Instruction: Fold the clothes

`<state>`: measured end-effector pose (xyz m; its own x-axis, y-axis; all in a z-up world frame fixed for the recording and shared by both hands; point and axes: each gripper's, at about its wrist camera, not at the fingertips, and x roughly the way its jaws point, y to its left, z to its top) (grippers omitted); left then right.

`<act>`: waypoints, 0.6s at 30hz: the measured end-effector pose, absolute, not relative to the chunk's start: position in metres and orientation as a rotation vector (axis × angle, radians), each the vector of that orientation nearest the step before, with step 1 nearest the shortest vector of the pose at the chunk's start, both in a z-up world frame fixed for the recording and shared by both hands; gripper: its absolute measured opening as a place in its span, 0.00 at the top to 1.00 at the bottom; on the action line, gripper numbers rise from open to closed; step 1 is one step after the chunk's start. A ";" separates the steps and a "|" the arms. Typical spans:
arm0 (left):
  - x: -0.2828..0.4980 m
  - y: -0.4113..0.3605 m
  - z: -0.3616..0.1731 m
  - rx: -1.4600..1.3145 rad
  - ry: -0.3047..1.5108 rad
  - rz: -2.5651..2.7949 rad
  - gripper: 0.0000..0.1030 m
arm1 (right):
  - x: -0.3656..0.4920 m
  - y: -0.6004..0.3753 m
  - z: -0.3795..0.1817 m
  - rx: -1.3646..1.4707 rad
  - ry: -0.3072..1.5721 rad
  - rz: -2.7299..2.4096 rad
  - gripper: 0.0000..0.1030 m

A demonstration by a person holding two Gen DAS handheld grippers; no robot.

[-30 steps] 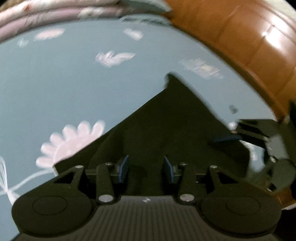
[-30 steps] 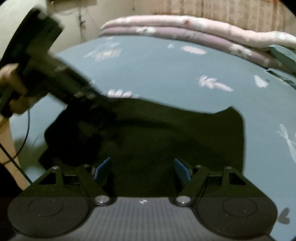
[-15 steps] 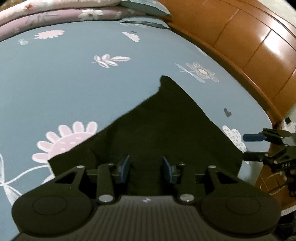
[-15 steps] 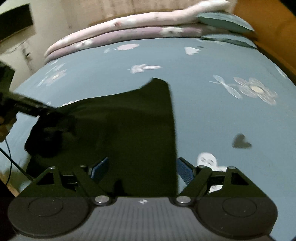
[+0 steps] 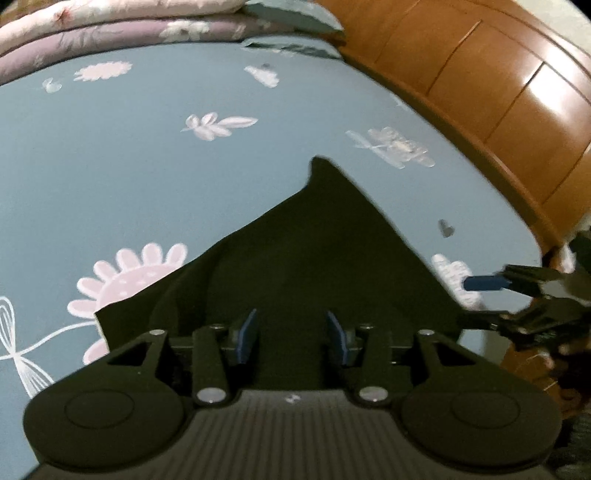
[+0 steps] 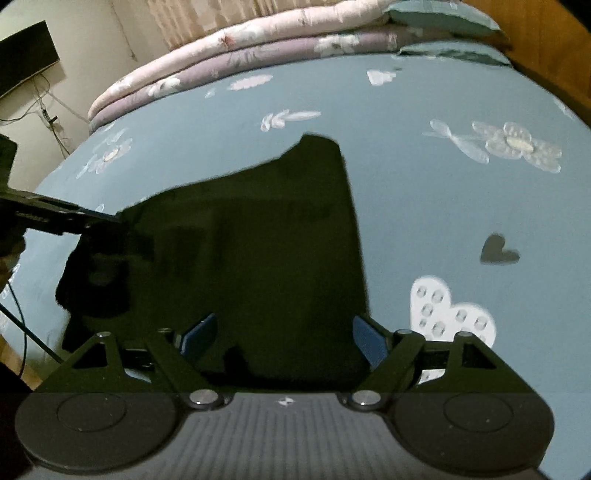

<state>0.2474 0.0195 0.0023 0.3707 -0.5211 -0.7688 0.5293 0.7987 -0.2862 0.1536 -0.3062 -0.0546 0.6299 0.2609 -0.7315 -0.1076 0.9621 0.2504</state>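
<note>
A black garment (image 5: 314, 258) lies spread on the blue-grey flowered bedsheet (image 5: 129, 147), one pointed corner toward the far side. My left gripper (image 5: 291, 336) hovers over its near left part. Its jaws are opening, with dark cloth showing in the gap and no pad pressing on it. From the right wrist view the garment (image 6: 258, 240) looks bunched at its left end, where the left gripper (image 6: 110, 218) reaches in. My right gripper (image 6: 284, 336) stands open over the garment's near right edge. In the left wrist view the right gripper (image 5: 476, 301) sits at that right corner.
Folded pink and mauve quilts (image 6: 258, 40) and a teal pillow (image 5: 295, 14) are stacked along the far side of the bed. A glossy wooden board (image 5: 498, 92) borders the bed on the right. At the left, a dark screen (image 6: 26, 55) and cables hang on the wall.
The right gripper has swung to the right, from over the middle of the garment to its right edge, and its jaws have widened. The left gripper has risen a little.
</note>
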 end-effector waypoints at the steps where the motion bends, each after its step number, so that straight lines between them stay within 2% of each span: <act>1: 0.244 0.017 0.006 0.008 0.979 -0.682 0.57 | 0.155 -0.308 -0.052 0.186 0.858 0.216 0.17; 6: 0.226 0.009 0.001 -0.008 1.014 -0.674 0.57 | 0.170 -0.313 -0.052 0.164 0.856 0.256 0.17; 13: 0.205 0.011 -0.039 -0.085 1.136 -0.549 0.57 | 0.182 -0.322 -0.053 0.142 0.854 0.318 0.17; 18: 0.201 0.009 -0.030 -0.116 1.117 -0.506 0.57 | 0.186 -0.331 -0.053 0.140 0.856 0.342 0.17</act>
